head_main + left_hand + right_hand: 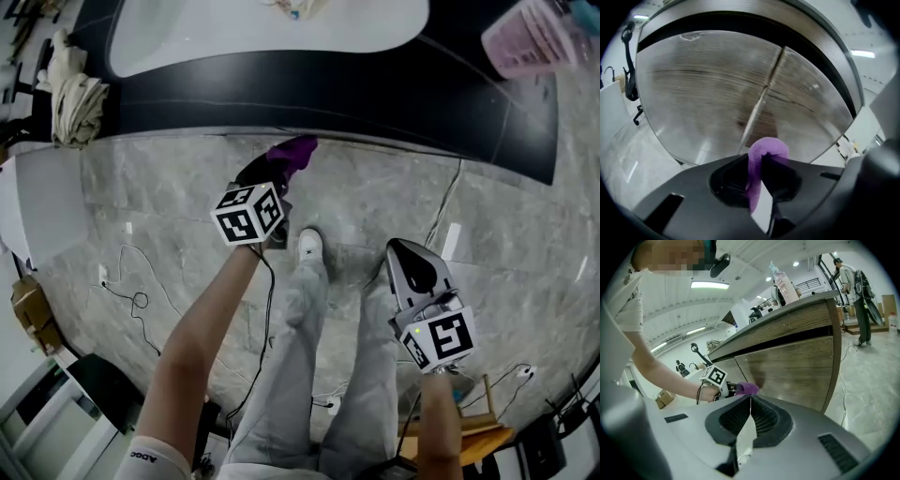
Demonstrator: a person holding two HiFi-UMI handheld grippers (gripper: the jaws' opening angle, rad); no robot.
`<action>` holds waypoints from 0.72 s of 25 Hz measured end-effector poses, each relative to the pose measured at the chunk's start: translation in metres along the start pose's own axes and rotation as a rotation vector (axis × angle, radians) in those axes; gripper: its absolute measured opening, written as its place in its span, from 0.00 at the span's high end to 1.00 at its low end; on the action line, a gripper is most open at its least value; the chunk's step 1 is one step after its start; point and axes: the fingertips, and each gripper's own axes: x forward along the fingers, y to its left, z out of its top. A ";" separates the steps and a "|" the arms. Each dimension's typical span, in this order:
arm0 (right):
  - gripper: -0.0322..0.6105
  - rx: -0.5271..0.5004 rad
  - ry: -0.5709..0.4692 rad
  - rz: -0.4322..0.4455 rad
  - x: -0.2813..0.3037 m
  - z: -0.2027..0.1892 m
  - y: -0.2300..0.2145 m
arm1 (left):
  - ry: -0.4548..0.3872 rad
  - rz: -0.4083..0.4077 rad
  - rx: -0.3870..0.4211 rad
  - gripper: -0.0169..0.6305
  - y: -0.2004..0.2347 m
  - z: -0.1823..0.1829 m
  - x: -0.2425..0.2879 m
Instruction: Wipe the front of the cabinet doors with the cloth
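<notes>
My left gripper (281, 178) is shut on a purple cloth (292, 154), which sticks out past the jaws toward the cabinet. In the left gripper view the folded cloth (765, 154) stands between the jaws, close in front of the wooden cabinet doors (717, 89), with the seam between two doors (761, 101) straight ahead. The right gripper view shows the left gripper (733, 389) holding the cloth (749, 388) near the wood door front (797, 366). My right gripper (405, 255) hangs lower right, away from the cabinet, jaws shut with nothing between them.
A dark countertop (328, 94) with a white basin (234, 28) overhangs the doors. A pink bottle (534, 33) stands on it at right. Cables (131, 295) trail over the marble floor. My legs and a white shoe (309, 246) are between the grippers. A person (858, 291) stands far right.
</notes>
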 end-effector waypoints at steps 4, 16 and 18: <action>0.91 0.024 -0.013 -0.015 -0.021 -0.009 -0.025 | 0.063 -0.080 0.046 0.89 -0.063 -0.035 0.021; 0.91 0.161 -0.016 -0.158 -0.137 -0.080 -0.128 | 0.182 -0.237 0.171 0.89 -0.253 -0.089 0.094; 0.91 0.196 -0.032 -0.194 -0.154 -0.089 -0.140 | 0.207 -0.249 0.173 0.89 -0.272 -0.095 0.107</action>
